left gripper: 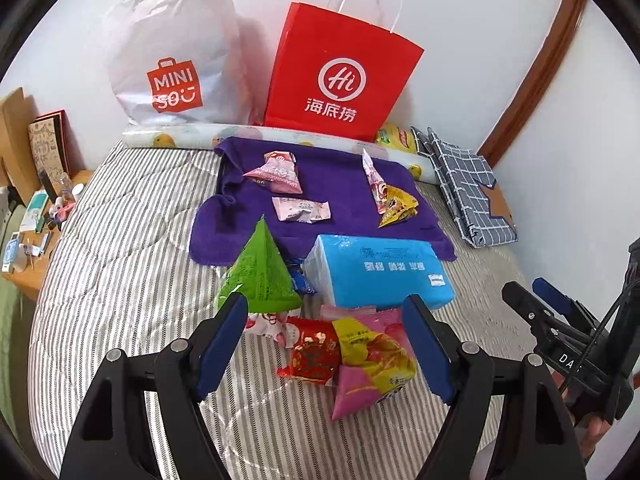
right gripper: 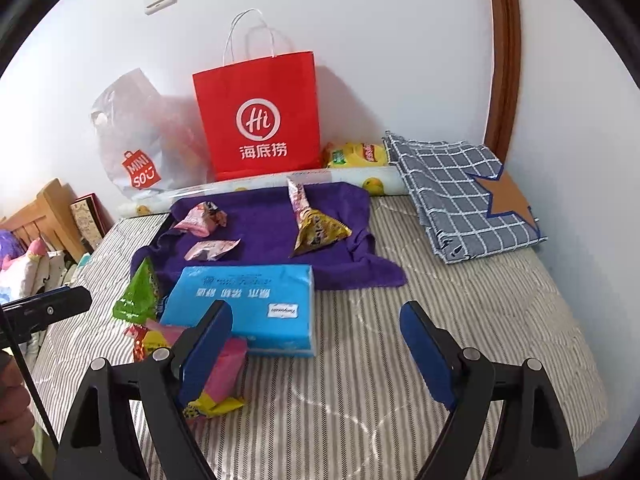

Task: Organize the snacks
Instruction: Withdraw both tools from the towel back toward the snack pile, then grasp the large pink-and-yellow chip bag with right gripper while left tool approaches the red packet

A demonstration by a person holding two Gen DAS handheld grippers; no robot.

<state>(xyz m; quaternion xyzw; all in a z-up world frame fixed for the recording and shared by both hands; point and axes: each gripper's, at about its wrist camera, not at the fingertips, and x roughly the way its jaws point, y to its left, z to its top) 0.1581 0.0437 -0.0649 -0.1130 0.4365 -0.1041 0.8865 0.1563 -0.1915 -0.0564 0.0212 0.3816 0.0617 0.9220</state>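
The left gripper (left gripper: 324, 344) is hanging released, its blue pads spread wide and grasping nothing, straddling a loose pile of snacks on the striped mattress (left gripper: 120, 272) toward its near edge: a red packet (left gripper: 314, 354), a yellow-and-pink packet (left gripper: 372, 354) and a pink pouch (left gripper: 352, 394) overlapping one another. Just beyond, a green triangular pouch (left gripper: 260, 276) is standing beside a blue tissue pack (left gripper: 380, 272). The right gripper (right gripper: 316, 344) is likewise released and empty, hovering over bare mattress with the tissue pack just ahead and the pile to its left.

Farther out, a purple towel (left gripper: 332, 184) is lying toward the far edge, carrying four snacks in two groups: two pink wrappers (left gripper: 276, 174) on its left, and a yellow pouch (left gripper: 398, 206) touching a slim pink one on its right. Behind it a red paper bag (left gripper: 340, 76) is leaning against the wall.

Judging from this, sorting onto the towel is partway done, and a pick from the pile is coming up. The next move is calling for the left gripper to be lowering onto a single packet, probably the topmost yellow-and-pink one, without pinching its neighbours.
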